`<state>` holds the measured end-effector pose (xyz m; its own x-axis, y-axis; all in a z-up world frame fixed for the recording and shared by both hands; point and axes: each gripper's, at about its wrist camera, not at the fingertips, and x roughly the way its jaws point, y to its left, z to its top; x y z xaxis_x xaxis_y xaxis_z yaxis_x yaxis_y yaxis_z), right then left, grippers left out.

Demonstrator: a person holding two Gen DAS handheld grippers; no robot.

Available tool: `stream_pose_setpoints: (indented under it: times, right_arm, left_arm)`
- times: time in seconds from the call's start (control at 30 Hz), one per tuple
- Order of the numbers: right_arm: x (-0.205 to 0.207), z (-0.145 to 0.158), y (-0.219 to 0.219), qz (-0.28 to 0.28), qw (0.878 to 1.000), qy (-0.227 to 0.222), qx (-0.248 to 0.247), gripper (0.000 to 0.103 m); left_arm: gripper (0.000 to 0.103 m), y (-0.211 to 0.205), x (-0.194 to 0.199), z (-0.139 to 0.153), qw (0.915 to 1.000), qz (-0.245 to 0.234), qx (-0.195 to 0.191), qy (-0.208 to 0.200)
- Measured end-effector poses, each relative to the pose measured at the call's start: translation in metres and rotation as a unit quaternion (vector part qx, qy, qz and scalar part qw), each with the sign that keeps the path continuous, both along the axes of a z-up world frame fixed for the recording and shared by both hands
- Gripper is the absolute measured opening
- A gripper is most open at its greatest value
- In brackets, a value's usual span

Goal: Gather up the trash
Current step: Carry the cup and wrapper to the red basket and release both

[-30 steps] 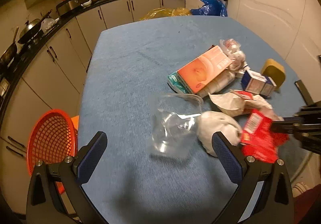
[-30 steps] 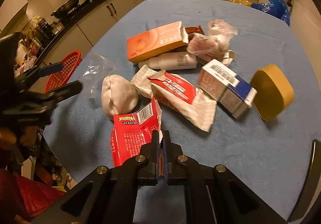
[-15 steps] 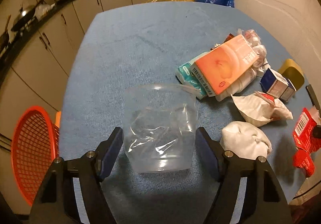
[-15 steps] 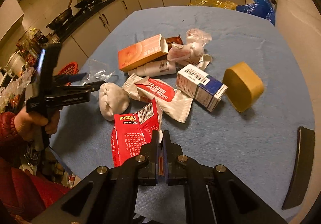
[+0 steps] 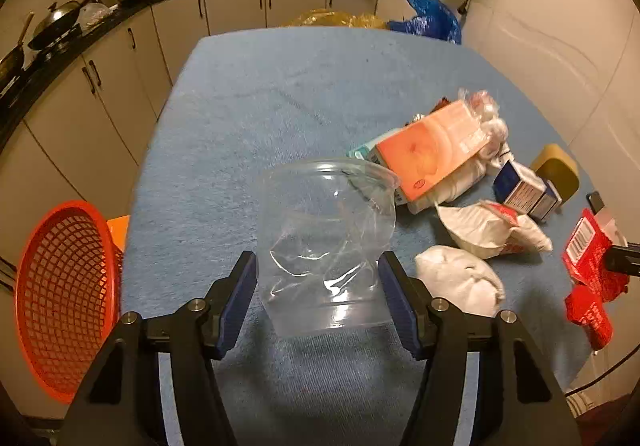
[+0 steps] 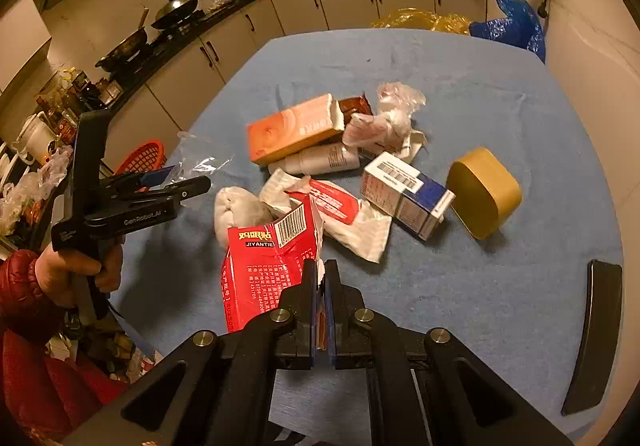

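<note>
My left gripper [image 5: 318,288] pinches the clear cup [image 5: 326,242] just above the table [image 5: 248,118]; my right gripper [image 6: 320,278] is clamped on the red packet [image 6: 266,266]. I squeeze gently, then swing left off the table toward the red basket [image 5: 60,294].

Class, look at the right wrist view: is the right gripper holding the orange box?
No, the right gripper is shut on the red packet, while the orange box lies farther off on the table.
</note>
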<state>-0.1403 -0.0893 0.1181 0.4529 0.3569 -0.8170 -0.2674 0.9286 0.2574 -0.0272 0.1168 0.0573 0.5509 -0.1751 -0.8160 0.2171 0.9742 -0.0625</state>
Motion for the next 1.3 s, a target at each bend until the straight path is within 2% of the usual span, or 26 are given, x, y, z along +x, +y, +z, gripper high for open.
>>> stream_pose_setpoints:
  times: [0.3, 0.67, 1.0, 1.3]
  right_arm:
    - [0.005, 0.011, 0.014, 0.006, 1.000, -0.014, 0.005, 0.004]
    - [0.019, 0.023, 0.048, 0.036, 0.999, -0.021, 0.011, 0.004]
    - [0.033, 0.034, 0.106, 0.095, 0.995, -0.034, 0.006, 0.004]
    - [0.047, 0.043, 0.178, 0.153, 0.987, -0.044, 0.002, 0.004]
  left_arm:
    - [0.061, 0.005, -0.017, 0.028, 0.9995, 0.012, -0.018, -0.023]
    - [0.061, 0.037, -0.038, 0.050, 0.9973, 0.051, -0.028, -0.046]
    - [0.061, 0.090, -0.058, 0.065, 0.9918, 0.105, -0.027, -0.069]
    - [0.061, 0.151, -0.069, 0.066, 0.9836, 0.164, -0.026, -0.071]
